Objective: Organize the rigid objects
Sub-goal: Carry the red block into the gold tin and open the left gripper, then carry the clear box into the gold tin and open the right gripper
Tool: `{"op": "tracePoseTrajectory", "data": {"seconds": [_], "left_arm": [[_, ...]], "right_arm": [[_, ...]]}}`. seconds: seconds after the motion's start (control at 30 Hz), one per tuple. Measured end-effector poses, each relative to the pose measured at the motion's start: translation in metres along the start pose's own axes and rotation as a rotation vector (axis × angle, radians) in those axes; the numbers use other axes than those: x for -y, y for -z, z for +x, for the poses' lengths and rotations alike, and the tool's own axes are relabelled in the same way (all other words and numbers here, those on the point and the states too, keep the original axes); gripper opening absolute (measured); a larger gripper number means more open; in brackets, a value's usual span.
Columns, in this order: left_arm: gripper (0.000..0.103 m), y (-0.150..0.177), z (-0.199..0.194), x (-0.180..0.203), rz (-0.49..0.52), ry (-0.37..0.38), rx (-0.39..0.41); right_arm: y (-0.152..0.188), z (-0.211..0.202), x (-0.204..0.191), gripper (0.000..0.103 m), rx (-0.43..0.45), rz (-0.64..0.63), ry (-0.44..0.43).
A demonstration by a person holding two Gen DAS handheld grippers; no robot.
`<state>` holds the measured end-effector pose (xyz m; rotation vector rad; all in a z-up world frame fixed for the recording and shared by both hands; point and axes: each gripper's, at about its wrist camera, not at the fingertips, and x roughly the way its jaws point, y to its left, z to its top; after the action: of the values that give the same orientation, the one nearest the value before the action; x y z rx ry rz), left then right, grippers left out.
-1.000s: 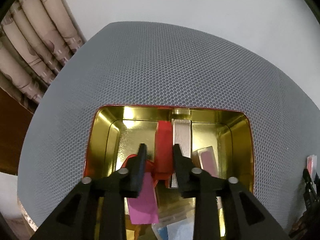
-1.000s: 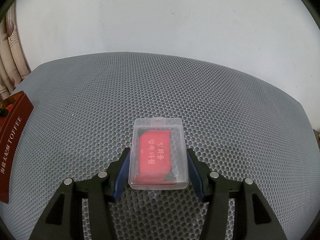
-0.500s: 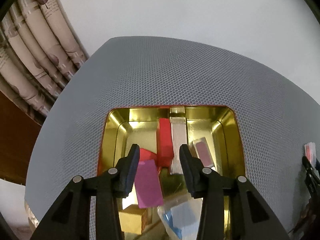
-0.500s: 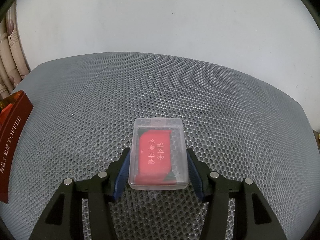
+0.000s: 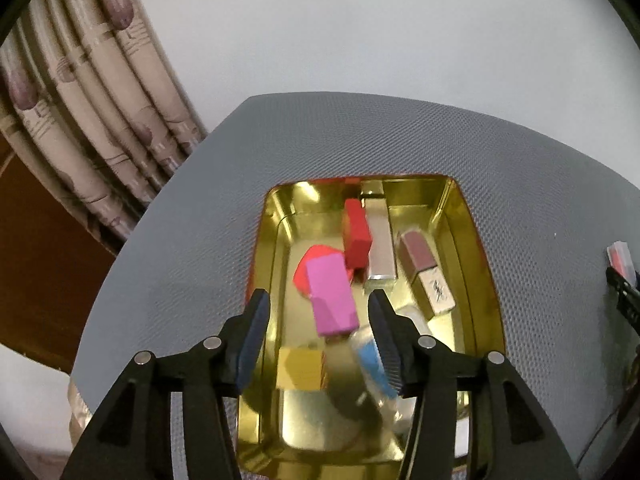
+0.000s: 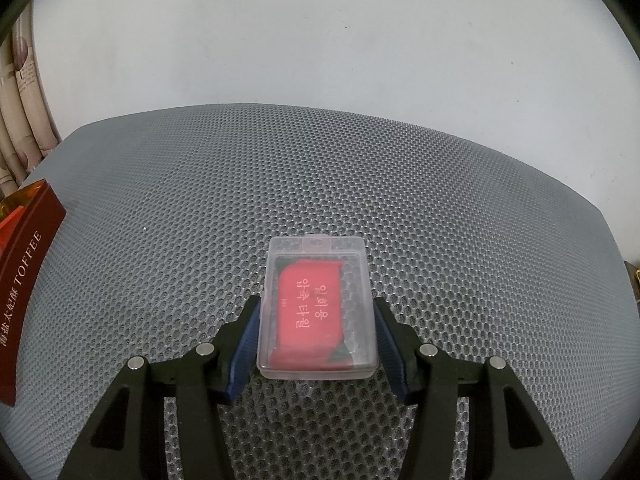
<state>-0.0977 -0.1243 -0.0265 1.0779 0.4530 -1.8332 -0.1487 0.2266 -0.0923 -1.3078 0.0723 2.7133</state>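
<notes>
From the left wrist, the left tongs (image 5: 318, 320) hang above the gold tin (image 5: 486, 276) on the grey mesh surface (image 5: 192, 264), their jaws opening with nothing pressed between the pads. Well below the gap, inside the tin, lie a pink block (image 5: 332, 296) resting partly on a red piece (image 5: 308, 268), a red block (image 5: 356, 238) side by side with a silver ribbed tube (image 5: 380, 240), a boxed lipstick (image 5: 426, 276), a yellow block (image 5: 300, 368) and a clear item with a blue part (image 5: 374, 364). All of them look small, stiff and light, and the glossy ones are probably slippery. The blocks offer flat opposite faces, so the long sides would be the sensible hold. Loosely heaped as they are, they could shift if nudged.

From the right wrist, the right tongs (image 6: 318, 332) are clamped on a clear plastic case (image 6: 318, 308) with a red card inside, one pad on each long side near its near end. The case sits low over the mesh surface; whether it rests on it I cannot tell. It appears light and rigid, but its smooth thin walls may slip or flex under a hard squeeze, so a moderate grip at mid-length seems safest. The tin's dark red side (image 6: 24, 288), lettered TOFFEE, stands at the left edge, well apart.
</notes>
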Motion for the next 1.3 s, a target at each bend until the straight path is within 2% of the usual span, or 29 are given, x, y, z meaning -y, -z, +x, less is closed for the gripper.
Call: {"op": "tracePoseTrajectory", "data": {"seconds": [0.43,0.53,0.7,1.03,1.2,1.3], "left_arm": [[0.058,0.033,-0.009,-0.029,-0.06,-0.076,0.032],[0.061,0.037,-0.009,-0.04,-0.075,-0.09,0.031],[0.063,0.039,-0.01,-0.053,-0.106,-0.085,0.025],[0.066,0.036,-0.007,-0.069,-0.16,-0.077,0.008],[0.068,0.036,-0.006,-0.078,-0.187,-0.074,-0.002],[0.068,0.036,-0.005,-0.079,-0.194,-0.067,-0.008]], "right_arm": [[-0.011,-0.005,-0.028,0.054,-0.012,-0.035,0.079],[-0.014,-0.01,-0.043,0.054,-0.02,-0.041,0.067],[-0.027,-0.028,-0.083,0.054,0.004,-0.07,-0.011],[-0.07,-0.077,-0.195,0.054,0.062,-0.147,-0.239],[-0.078,-0.094,-0.256,0.054,0.066,-0.212,-0.314],[-0.074,-0.103,-0.278,0.054,0.06,-0.247,-0.339]]}}
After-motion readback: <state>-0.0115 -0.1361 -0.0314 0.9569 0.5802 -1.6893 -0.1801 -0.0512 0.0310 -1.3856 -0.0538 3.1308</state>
